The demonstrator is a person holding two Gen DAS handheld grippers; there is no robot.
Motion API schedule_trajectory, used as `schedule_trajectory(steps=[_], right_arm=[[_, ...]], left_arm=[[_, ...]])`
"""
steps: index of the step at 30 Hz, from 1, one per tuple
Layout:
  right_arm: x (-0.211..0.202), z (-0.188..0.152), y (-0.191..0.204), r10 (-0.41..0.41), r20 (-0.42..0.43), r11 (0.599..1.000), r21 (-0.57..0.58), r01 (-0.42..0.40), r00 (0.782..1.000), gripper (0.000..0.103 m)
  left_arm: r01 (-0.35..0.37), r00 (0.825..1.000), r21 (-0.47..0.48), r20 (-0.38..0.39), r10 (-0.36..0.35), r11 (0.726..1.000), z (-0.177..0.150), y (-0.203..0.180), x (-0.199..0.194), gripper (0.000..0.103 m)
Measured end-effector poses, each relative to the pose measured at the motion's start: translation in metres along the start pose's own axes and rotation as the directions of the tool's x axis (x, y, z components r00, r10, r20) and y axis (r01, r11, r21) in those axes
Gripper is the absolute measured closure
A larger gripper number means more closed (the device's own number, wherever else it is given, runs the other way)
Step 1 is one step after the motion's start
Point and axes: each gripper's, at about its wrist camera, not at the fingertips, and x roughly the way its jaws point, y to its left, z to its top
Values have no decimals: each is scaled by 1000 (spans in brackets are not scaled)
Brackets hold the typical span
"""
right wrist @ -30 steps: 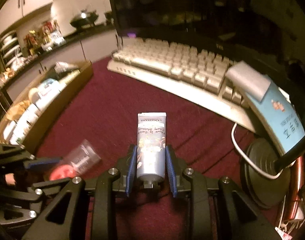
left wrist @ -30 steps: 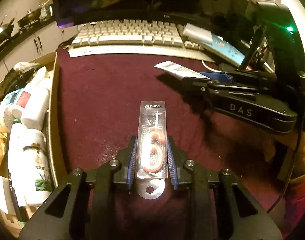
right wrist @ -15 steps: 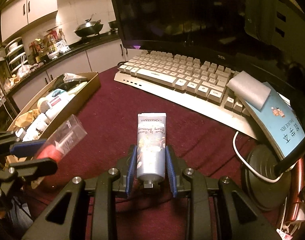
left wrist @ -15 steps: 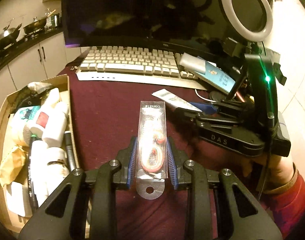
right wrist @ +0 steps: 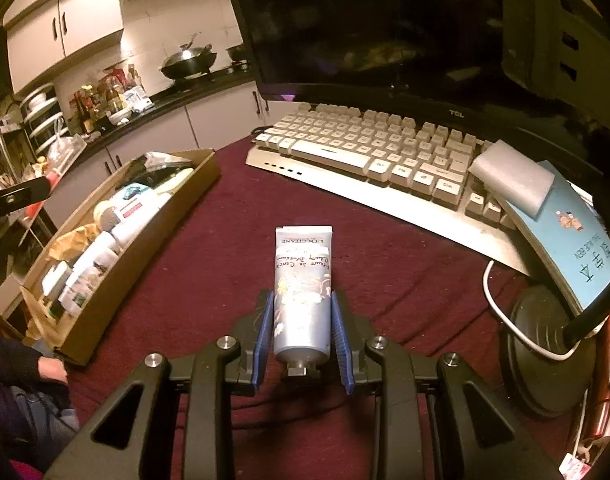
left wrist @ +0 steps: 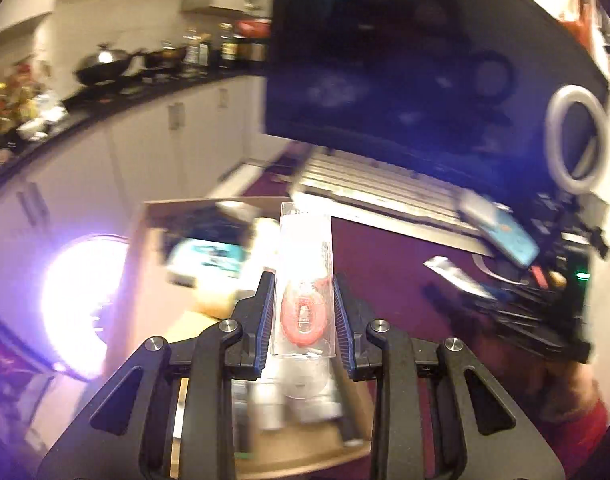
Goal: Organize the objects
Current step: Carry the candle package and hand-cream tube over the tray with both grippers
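Note:
My left gripper point(left wrist: 303, 280) is shut on a clear candle packet point(left wrist: 305, 280) with a red number candle inside, held in the air above the cardboard box point(left wrist: 145, 248) of bottles and tubes; this view is blurred. My right gripper point(right wrist: 303, 304) is shut on a silver-blue hand cream tube point(right wrist: 303, 296), raised over the maroon table cloth point(right wrist: 209, 264). The same box point(right wrist: 117, 252) shows at the left of the right wrist view. The left gripper's fingertips point(right wrist: 21, 194) show at that view's left edge, above the box.
A white keyboard point(right wrist: 385, 152) and a dark monitor point(right wrist: 385, 28) stand at the back. A blue booklet point(right wrist: 573, 236) with a grey block leans at the right, beside a round lamp base point(right wrist: 541, 344) and white cable. A ring light point(left wrist: 577, 136) stands at the right.
My left gripper has lifted the candle packet and swung left, from over the cloth to above the box. My right gripper has risen a little with the tube.

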Motion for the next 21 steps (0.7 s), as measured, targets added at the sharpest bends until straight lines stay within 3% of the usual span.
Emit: schedule_trajectory(steps=[3, 10, 16, 21], right_arm=[[-3, 5, 8, 24, 2, 1000, -6, -24, 1000, 75], [-6, 23, 50, 71, -14, 991, -108, -72, 997, 75], [-7, 43, 83, 114, 4, 979, -171, -111, 993, 75], [-6, 56, 114, 156, 8, 965, -217, -150, 988, 75]], left_arm=[[-94, 996, -6, 12, 94, 996, 1, 11, -1, 76], [-277, 961, -33, 7, 278, 960, -4, 38, 4, 76], [-336, 942, -59, -37, 334, 940, -10, 58, 18, 76], [-344, 938, -62, -62, 340, 937, -10, 62, 27, 76]])
